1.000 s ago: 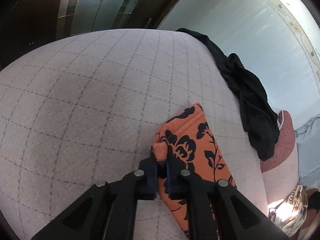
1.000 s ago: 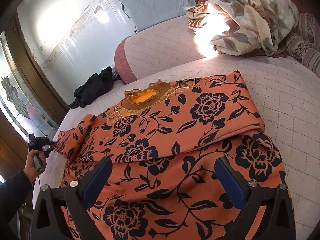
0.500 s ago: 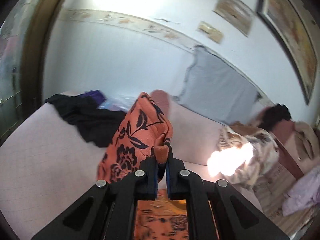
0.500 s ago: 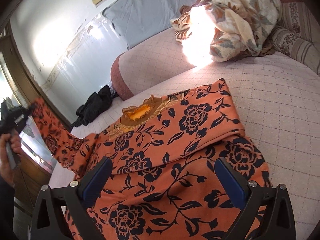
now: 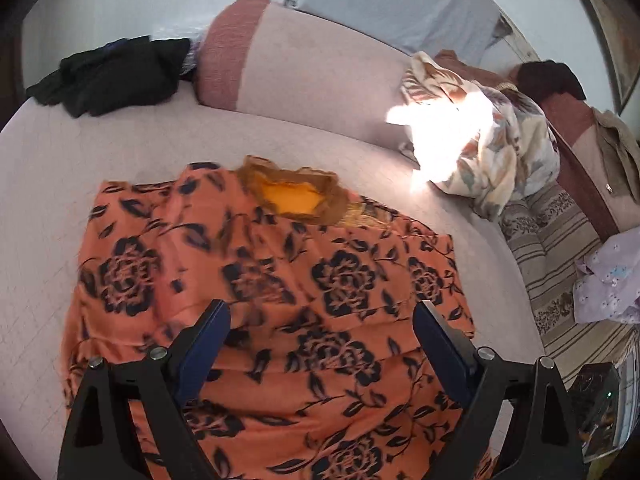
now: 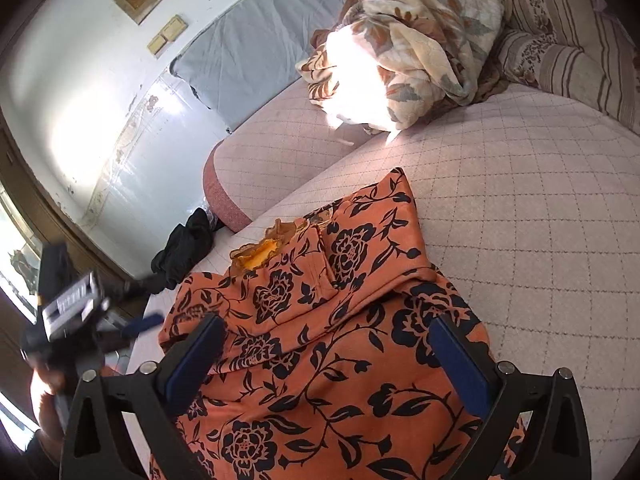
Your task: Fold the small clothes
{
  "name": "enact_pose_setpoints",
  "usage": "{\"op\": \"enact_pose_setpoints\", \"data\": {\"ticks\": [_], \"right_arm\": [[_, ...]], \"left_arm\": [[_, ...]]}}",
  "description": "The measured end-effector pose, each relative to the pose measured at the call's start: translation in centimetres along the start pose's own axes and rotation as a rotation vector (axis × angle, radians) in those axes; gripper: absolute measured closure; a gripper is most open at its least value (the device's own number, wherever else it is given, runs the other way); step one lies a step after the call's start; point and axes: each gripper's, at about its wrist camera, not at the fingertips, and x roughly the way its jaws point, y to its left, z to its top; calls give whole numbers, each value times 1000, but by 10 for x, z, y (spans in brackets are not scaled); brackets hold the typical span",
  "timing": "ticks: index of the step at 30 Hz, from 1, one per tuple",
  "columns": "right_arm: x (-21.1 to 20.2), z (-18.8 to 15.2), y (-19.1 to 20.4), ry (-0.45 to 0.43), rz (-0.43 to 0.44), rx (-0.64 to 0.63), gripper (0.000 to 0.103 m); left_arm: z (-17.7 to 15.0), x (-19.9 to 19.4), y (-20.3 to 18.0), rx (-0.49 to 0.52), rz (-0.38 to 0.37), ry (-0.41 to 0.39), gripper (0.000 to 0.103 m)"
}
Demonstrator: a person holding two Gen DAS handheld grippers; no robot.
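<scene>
Quilted bed (image 6: 540,200) carries the orange floral garment (image 5: 280,300) with both sleeves folded in, left claw (image 5: 320,344) and right claw (image 6: 328,356) wide and empty, so folding the hem up seems next.

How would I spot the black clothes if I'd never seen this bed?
Find the pink quilted bed, then the bolster along its far edge. At the bolster's left end lies a crumpled pile of black clothes, plain and dark, unlike the orange flowered garment spread nearer.
</scene>
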Motion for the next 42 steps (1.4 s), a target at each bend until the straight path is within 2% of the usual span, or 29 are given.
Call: {"op": "enact_pose_setpoints", "data": {"ticks": [2, 5, 7, 10, 11, 14, 16, 18, 19, 20, 21, 23, 24, 25, 27, 31, 34, 35, 38, 42], "right_arm": [[4, 1, 0, 36, 26, 19, 0], [8, 9, 10, 73, 98, 39, 0], [17, 18, 22, 100, 143, 39, 0], [55, 37, 28, 182, 202, 152, 0], [72, 43, 26, 202, 182, 191, 0], [115, 55, 32, 247, 44, 143, 1], [138, 58, 43, 292, -29, 37, 3], [153, 54, 52, 328, -114, -54, 9], [162, 51, 56, 352, -142, -93, 17], [169, 47, 59, 370, -177, -124, 31], [175, 43, 60, 393, -209, -150, 40], [186, 35, 66, 429, -275, -226, 68], [188, 33, 69, 434, -298, -265, 74], [188, 33, 71, 443, -298, -285, 84], [179, 37, 82, 426, -303, -338, 87], [143, 51, 108, 324, -336, -452, 89], [118, 61, 104, 250, -417, -504, 88], [118, 60, 97, 263, -438, -495, 88], [136, 44, 55, 376, -457, -399, 82], [137, 33, 38, 377, -442, -333, 81]], "left_arm": [[-5, -21, 33, -17, 48, -62, 10], [-9, -46, 80, -13, 197, -180, 10], [-12, -55, 110, -62, 276, -246, 10], [-18, -52, 147, -151, 298, -271, 10], [-21, -48, 156, -181, 292, -270, 10], [-31, -32, 174, -254, 254, -272, 10], [-34, -22, 177, -253, 249, -267, 10], [-33, -19, 176, -239, 242, -264, 10], [-32, -18, 176, -229, 224, -264, 10], [-32, -17, 175, -223, 223, -262, 10], [-32, -14, 175, -215, 239, -256, 10], [-32, -9, 173, -180, 253, -239, 10], [-32, -8, 173, -174, 252, -230, 10], [-32, -6, 174, -175, 249, -223, 10], [-32, -4, 177, -192, 247, -212, 10], [-34, -1, 187, -243, 241, -192, 10], [-35, 0, 189, -264, 236, -186, 10], [-35, 2, 188, -262, 234, -183, 10], [-35, 6, 183, -235, 247, -176, 10], [-37, 11, 182, -220, 274, -154, 10]]}}
